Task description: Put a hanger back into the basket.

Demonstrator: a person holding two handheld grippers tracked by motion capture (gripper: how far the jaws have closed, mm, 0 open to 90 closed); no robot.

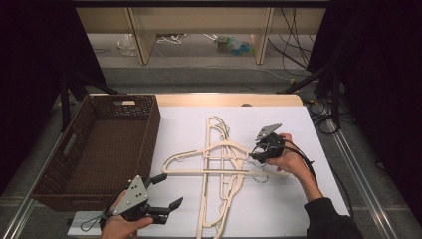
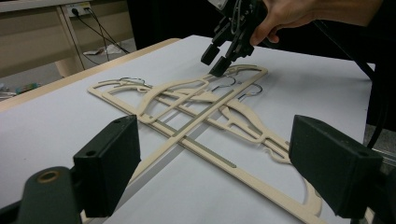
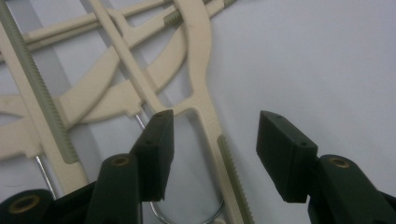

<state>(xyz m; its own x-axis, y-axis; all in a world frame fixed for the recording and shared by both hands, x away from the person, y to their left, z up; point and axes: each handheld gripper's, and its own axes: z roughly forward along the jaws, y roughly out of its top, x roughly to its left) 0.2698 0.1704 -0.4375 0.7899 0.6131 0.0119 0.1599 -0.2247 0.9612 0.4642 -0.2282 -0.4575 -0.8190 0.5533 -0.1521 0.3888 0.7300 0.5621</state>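
Cream plastic hangers lie crossed in a pile on the white sheet, mid-table. My right gripper is down at the right side of the pile, tilted toward it. In the right gripper view its jaws stand apart on either side of one hanger's thin arm, and the pads do not touch it. A metal hook curves beneath. My left gripper rests open at the table's front left, short of the pile. Seen from the left gripper, nothing sits between the jaws, the hangers lie ahead, and the right gripper is farther off.
A dark brown wicker basket stands on the table's left side, close to the pile. The white sheet covers the tabletop. Beyond the far edge are wooden shelving legs, cables and black curtains on both sides.
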